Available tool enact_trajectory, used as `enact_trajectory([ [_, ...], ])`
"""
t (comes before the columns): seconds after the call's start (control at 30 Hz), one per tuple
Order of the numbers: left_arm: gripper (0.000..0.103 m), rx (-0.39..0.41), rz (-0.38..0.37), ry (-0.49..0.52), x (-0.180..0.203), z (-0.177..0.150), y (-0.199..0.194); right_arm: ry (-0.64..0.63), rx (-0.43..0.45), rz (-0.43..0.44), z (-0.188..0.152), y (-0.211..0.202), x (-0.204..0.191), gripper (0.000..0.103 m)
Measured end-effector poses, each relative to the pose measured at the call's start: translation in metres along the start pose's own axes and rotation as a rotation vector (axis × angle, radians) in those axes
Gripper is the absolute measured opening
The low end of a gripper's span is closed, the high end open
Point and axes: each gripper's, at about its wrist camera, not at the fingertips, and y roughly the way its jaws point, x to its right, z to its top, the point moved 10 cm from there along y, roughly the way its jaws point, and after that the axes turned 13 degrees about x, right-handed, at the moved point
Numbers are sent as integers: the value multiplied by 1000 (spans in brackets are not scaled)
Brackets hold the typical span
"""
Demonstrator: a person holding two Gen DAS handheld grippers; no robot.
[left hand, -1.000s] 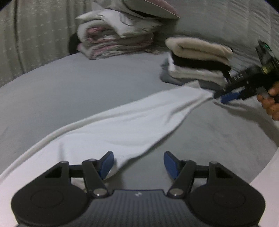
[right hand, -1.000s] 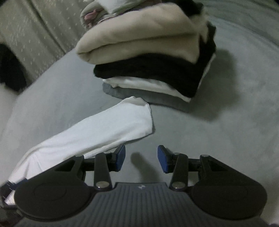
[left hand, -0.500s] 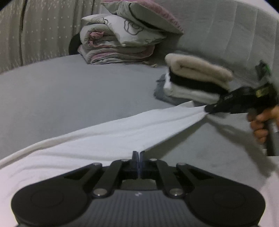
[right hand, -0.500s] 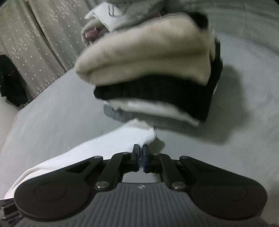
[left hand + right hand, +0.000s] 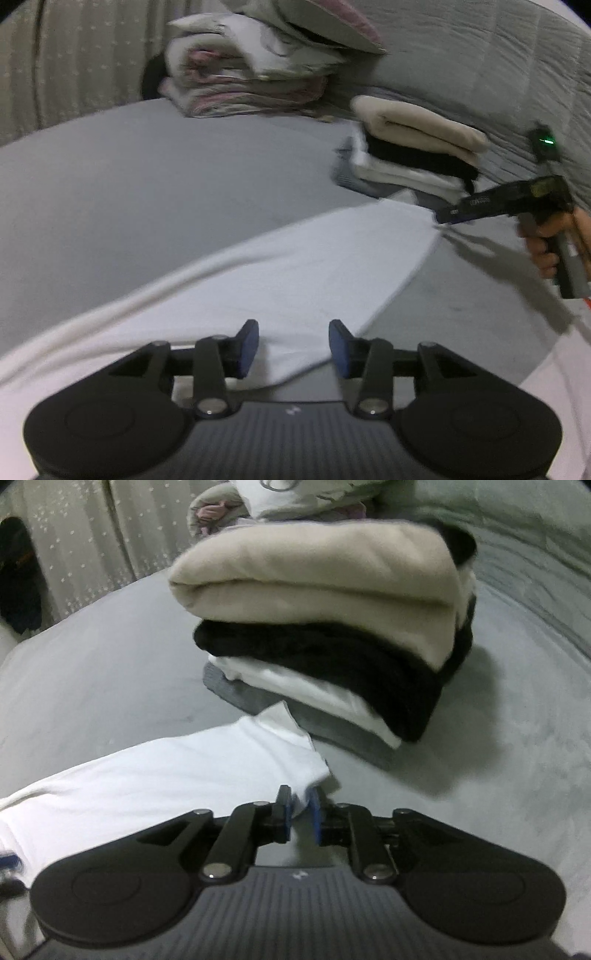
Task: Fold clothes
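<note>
Grey bed fills most of both views, w/ a quilted grey headboard across the upper right of the left wrist view. Folded bedding pile sits top centre there, pillow on top.

White garment runs as a long strip from lower left up toward centre right – in the right wrist view it comes in from the left edge to bottom centre.

Stack of folded clothes – cream on top, then black, white, grey at the bottom – takes up the centre of the right wrist view, just beyond the garment's end.

Left gripper, bottom centre: jaws apart and opening, garment edge lying between them, pads not touching it.

Right gripper: jaws opening too, but the garment's corner sits between the blue pads, which look to be on it.
</note>
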Motion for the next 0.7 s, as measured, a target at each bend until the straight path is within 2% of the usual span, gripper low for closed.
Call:
enact_trajectory([
  [0.03,45,0,27,-3,-11,1,-4,-11,12,8,3,-2,-3,44],
  [0.07,45,0,57,-5,-22,1,-8,-21,21,23,6,-2,-8,45],
  [0.37,45,-17,275,-7,-109,-13,-38,-143,33,200,14,15,-79,45],
  [0.6,45,-19,425,-15,-170,-22,-65,-323,1,376,4,33,-156,45],
  [0.7,45,-24,488,-10,-194,-26,-78,-410,-13,423,-3,39,-183,45],
])
